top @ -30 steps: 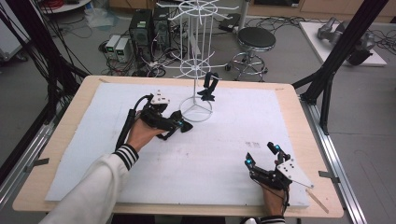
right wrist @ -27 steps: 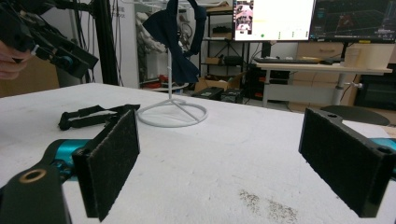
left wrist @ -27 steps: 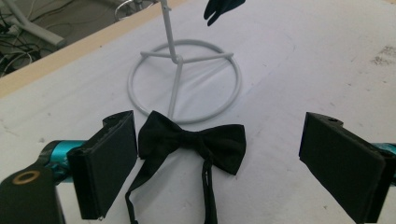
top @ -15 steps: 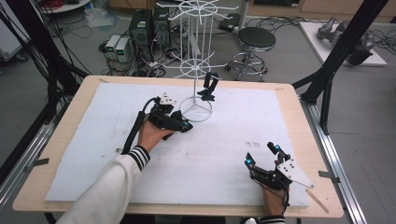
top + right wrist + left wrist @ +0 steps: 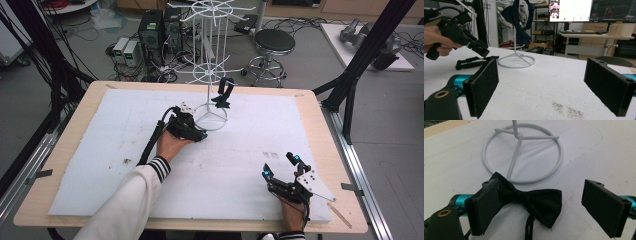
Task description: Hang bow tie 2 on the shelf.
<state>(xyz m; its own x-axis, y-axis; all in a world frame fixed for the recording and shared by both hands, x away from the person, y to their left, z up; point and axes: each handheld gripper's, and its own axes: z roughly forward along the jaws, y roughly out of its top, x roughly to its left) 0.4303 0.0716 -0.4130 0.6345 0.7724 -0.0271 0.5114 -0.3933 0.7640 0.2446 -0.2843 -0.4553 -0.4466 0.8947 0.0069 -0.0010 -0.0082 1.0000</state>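
Observation:
A black bow tie (image 5: 534, 200) lies flat on the white foam sheet, just in front of the ring base of a white wire rack (image 5: 513, 160). My left gripper (image 5: 541, 207) is open, its jaws standing wide on either side of this tie, low over the sheet. In the high view the left gripper (image 5: 200, 134) sits beside the rack base (image 5: 210, 117). A second dark bow tie (image 5: 223, 95) hangs on a lower arm of the rack. My right gripper (image 5: 280, 166) rests open near the front right, nothing between its jaws (image 5: 541, 87).
The white foam sheet (image 5: 100, 150) covers most of the wooden table (image 5: 60, 165). Beyond the far edge stand a stool (image 5: 274, 42) and computer boxes (image 5: 150, 32) on the floor. Black frame posts (image 5: 350, 90) rise at the right.
The left hand has carried its gripper right and forward, up to the rack base and over the lying bow tie. The right gripper has stayed put.

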